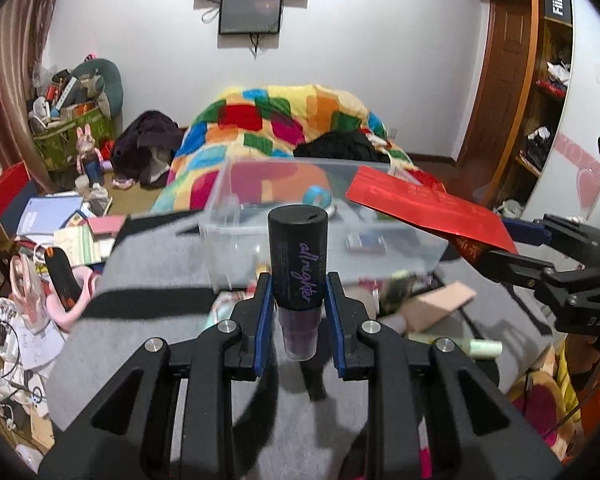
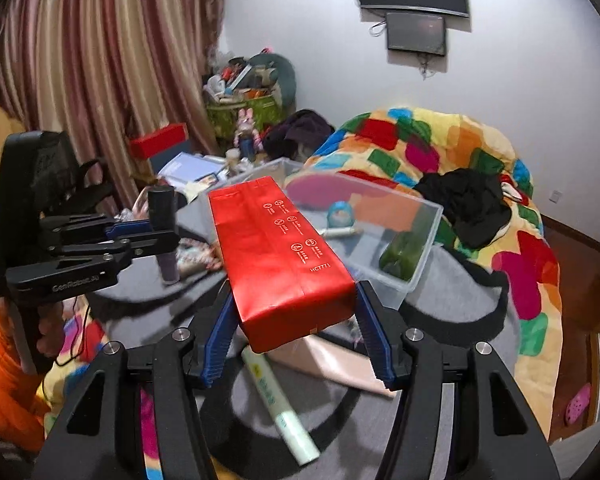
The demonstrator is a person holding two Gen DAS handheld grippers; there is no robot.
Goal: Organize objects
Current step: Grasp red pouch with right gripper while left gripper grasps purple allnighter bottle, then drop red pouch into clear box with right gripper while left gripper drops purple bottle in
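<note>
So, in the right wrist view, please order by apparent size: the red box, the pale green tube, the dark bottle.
1. Red rectangular box, though nearest the camera.
2. Pale green plastic tube.
3. Dark cylindrical bottle, though farther away.

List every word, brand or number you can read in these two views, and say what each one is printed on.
"all nighter": black bottle held in the left gripper.
"HC7771": red box held in the right gripper; the icons and small print above it are too small to read.
"GenRobot.AI": body of the left gripper, seen from the right wrist.
"FiiO": black box on the wooden shelf.
Print on the pale green tube: blurred.
</note>
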